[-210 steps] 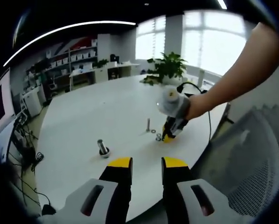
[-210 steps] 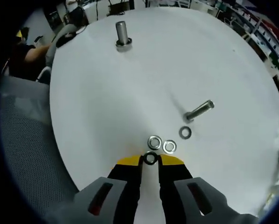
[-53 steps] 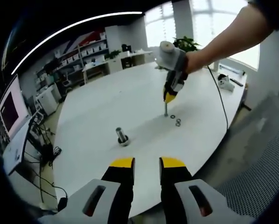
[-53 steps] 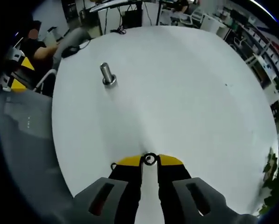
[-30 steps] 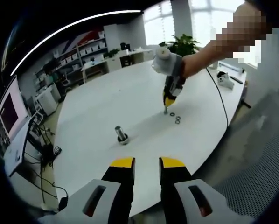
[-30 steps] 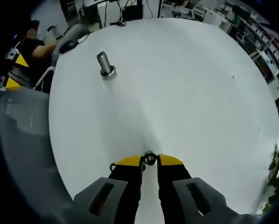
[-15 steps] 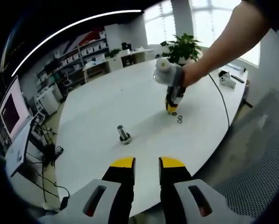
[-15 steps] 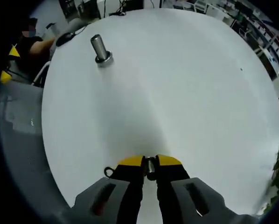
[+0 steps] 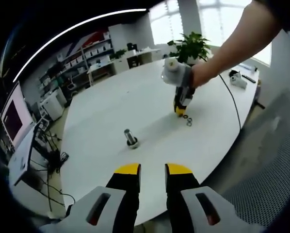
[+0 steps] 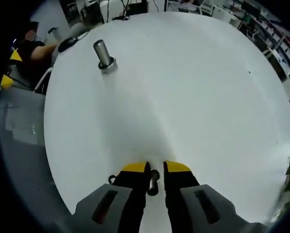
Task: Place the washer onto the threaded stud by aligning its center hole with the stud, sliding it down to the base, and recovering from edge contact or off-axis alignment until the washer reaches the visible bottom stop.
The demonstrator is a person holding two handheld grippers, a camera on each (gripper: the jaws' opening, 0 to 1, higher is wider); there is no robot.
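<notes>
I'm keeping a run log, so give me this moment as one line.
right tool: low on white table, stud between jaws | left tool: open, idle | second stud: upright, apart | spare washers: on table

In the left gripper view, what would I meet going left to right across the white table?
Upright bolt → the other tongs held by a person's hand → loose washers → small white object near the far edge.

Bright windows (image 9: pixel 222 19) — shelves (image 9: pixel 82 60), white table (image 9: pixel 116 107)

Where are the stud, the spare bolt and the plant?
stud (image 10: pixel 152 180): right gripper view, top end, between the jaws.
spare bolt (image 10: pixel 103 52): right gripper view, middle of its upright shaft.
plant (image 9: pixel 189 44): left gripper view, its leaves, at the table's far edge.
</notes>
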